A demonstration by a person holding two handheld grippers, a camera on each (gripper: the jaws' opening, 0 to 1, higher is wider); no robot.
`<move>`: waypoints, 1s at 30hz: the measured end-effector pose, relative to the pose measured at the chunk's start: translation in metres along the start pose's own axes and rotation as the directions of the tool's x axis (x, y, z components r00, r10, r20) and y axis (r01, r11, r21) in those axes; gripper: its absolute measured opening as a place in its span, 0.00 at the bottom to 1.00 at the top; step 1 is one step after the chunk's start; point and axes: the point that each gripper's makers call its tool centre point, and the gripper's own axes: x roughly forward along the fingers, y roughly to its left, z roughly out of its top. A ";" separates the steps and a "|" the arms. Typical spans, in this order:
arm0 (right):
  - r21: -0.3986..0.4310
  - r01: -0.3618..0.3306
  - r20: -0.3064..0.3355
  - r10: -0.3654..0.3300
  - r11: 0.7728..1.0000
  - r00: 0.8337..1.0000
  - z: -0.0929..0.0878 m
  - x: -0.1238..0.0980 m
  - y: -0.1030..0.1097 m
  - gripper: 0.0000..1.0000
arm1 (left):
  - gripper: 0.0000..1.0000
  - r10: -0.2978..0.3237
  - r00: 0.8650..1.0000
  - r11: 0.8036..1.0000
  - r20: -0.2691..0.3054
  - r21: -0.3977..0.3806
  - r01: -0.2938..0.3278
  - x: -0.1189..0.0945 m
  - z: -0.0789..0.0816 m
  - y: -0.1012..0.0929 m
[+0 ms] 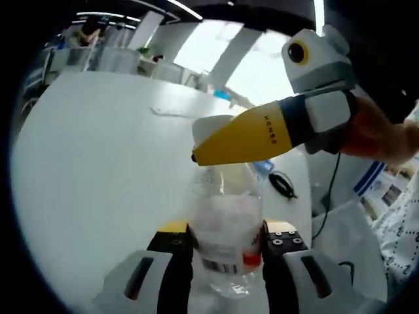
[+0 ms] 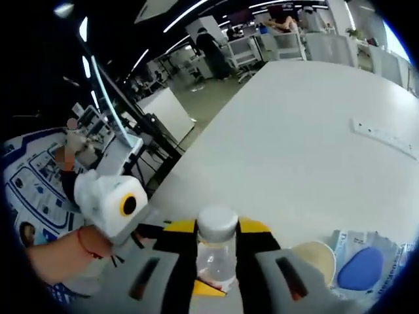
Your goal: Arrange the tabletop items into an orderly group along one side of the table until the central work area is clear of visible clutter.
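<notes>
A clear plastic bottle (image 1: 226,222) with a red-and-white label stands upright between the jaws of my left gripper (image 1: 226,252), which is shut on its body. My right gripper (image 1: 206,147) reaches in from the right, its yellow jaw lying across the bottle's top. In the right gripper view, the bottle (image 2: 216,258) sits between the jaws of my right gripper (image 2: 216,265), shut on its neck just under the white cap (image 2: 217,224). A hand (image 2: 59,252) holds the other gripper at the left.
The white table (image 2: 294,131) stretches away. A blue item in a clear packet (image 2: 363,267) and a beige round thing (image 2: 314,255) lie at the lower right, and a white strip (image 2: 386,139) further off. A black cable (image 1: 281,183) lies behind the bottle. Desks and people fill the background.
</notes>
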 end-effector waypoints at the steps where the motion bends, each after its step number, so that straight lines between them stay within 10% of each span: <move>1: -0.008 0.001 0.013 -0.001 1.000 1.000 0.003 -0.002 0.000 0.19 | 0.37 0.005 1.000 1.000 0.002 0.022 -0.005 0.001 0.003 0.001; 18: -0.183 0.092 0.284 -0.037 0.979 0.958 0.043 -0.032 -0.006 0.19 | 0.37 -0.008 0.987 0.943 0.160 0.330 -0.046 0.012 0.057 0.012; 30: -0.336 0.225 0.415 -0.070 0.915 0.907 0.041 -0.037 -0.003 0.19 | 0.37 -0.040 0.978 0.910 0.207 0.413 -0.050 0.019 0.061 0.010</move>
